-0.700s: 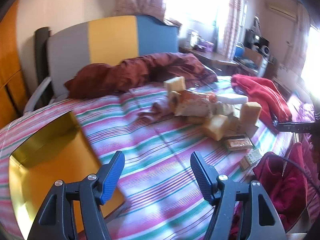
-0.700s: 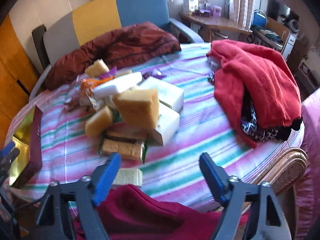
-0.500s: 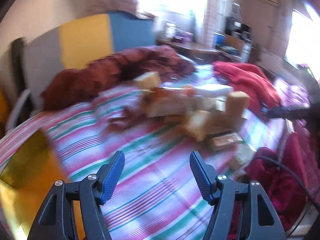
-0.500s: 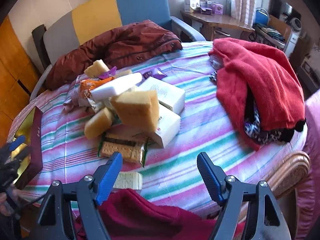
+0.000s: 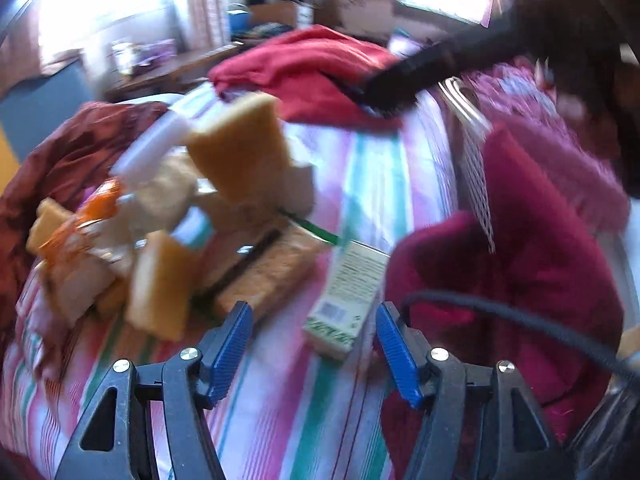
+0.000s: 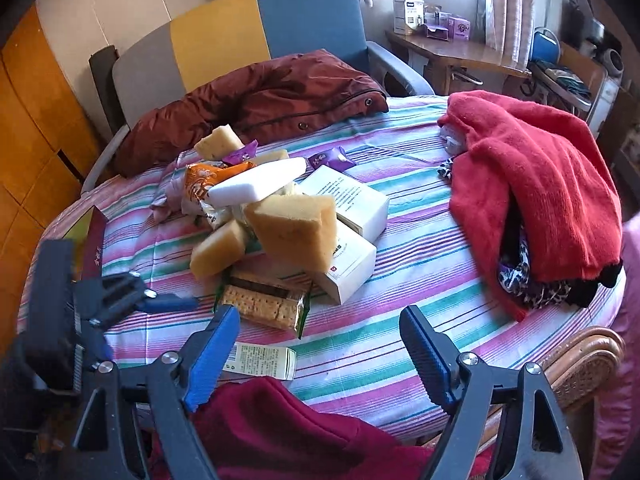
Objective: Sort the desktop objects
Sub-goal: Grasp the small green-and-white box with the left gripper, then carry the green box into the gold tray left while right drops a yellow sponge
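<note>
A pile sits mid-table on the striped cloth [image 6: 400,280]: yellow sponges [image 6: 296,232], white boxes [image 6: 352,268], a white bar [image 6: 256,184], an orange snack bag [image 6: 200,184] and a cracker packet [image 6: 264,306]. A small green-and-white box [image 6: 260,360] lies alone near the front edge. My right gripper [image 6: 320,332] hangs open above that edge, nothing between its fingers. My left gripper [image 5: 312,332] is open too, and the small box [image 5: 344,296] lies just ahead of its fingertips, untouched. In the right wrist view one of the left gripper's blue fingers [image 6: 170,303] reaches in from the left beside the cracker packet.
A red sweater [image 6: 532,184] covers the right side of the table and a maroon jacket [image 6: 260,100] the back. A dark red cloth [image 6: 272,420] hangs over the front edge. A gold box with maroon walls [image 6: 90,236] stands at the left. A wicker chair [image 6: 580,360] is beside the table.
The left wrist view has swung right, from the gold box to the pile and the small box. The left gripper has come into the right wrist view. The right gripper has barely moved.
</note>
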Tool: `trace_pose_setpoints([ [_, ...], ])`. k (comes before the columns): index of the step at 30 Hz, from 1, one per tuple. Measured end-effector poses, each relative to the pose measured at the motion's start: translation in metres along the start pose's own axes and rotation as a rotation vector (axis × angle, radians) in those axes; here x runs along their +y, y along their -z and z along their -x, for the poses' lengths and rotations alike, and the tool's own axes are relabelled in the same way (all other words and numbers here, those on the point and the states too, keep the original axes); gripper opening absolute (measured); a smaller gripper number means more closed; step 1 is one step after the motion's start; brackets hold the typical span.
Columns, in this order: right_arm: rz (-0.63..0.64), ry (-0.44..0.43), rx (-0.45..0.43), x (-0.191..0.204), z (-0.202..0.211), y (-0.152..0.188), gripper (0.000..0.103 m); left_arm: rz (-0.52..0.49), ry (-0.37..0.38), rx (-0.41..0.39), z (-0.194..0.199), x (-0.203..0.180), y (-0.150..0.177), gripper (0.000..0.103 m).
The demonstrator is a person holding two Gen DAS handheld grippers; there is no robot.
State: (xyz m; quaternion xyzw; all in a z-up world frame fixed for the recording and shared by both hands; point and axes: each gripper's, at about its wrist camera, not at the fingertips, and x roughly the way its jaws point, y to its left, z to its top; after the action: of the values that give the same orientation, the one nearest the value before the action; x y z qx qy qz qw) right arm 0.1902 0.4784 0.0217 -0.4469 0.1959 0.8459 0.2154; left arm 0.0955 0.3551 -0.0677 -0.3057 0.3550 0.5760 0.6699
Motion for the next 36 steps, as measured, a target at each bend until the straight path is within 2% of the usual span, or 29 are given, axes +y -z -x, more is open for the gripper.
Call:
trace_pose_setpoints([
  [4, 0.001, -0.003, -0.001, -0.004, -0.003, -0.005, 0.083, 0.003, 0.045, 0.032, -0.017, 0.002, 0.0, 0.056],
  [8, 0.007, -0.003, -0.004, -0.006, -0.011, -0.015, 0.083, 0.062, 0.1, 0.061, -0.03, 0.011, 0.004, 0.033],
  [12, 0.045, 0.001, -0.017, -0.004, -0.021, -0.031, 0.083, 0.112, 0.126, 0.046, -0.027, 0.017, 0.016, 0.031],
  [16, 0.137, -0.015, -0.052, 0.004, -0.029, -0.052, 0.096, 0.205, 0.124, 0.013, -0.011, 0.028, 0.03, 0.031],
  [18, 0.228, -0.051, -0.035, 0.012, -0.039, -0.064, 0.102, 0.233, 0.1, 0.001, -0.002, 0.029, 0.039, 0.031],
  [21, 0.365, -0.032, 0.015, 0.026, -0.06, -0.075, 0.103, 0.293, 0.066, -0.019, 0.006, 0.033, 0.051, 0.031],
  [24, 0.446, -0.025, 0.078, 0.034, -0.085, -0.082, 0.103, 0.377, 0.049, -0.039, 0.016, 0.042, 0.065, 0.031],
  [25, 0.467, -0.01, 0.089, 0.035, -0.091, -0.081, 0.101, 0.4, 0.037, -0.042, 0.017, 0.044, 0.069, 0.031],
  [26, 0.49, 0.012, 0.112, 0.037, -0.1, -0.079, 0.09, 0.423, 0.029, -0.041, 0.018, 0.047, 0.074, 0.031],
  [27, 0.497, 0.029, 0.136, 0.037, -0.105, -0.078, 0.078, 0.445, 0.018, -0.044, 0.021, 0.049, 0.079, 0.031],
  [28, 0.501, 0.041, 0.165, 0.038, -0.111, -0.075, 0.053, 0.462, 0.01, -0.047, 0.022, 0.05, 0.082, 0.031],
  [31, 0.508, 0.036, 0.148, 0.042, -0.104, -0.066, 0.037, 0.514, -0.006, -0.068, 0.03, 0.054, 0.095, 0.031],
  [36, 0.508, 0.034, 0.099, 0.055, -0.078, -0.049, 0.033, 0.565, -0.034, -0.134, 0.055, 0.054, 0.103, 0.031],
])
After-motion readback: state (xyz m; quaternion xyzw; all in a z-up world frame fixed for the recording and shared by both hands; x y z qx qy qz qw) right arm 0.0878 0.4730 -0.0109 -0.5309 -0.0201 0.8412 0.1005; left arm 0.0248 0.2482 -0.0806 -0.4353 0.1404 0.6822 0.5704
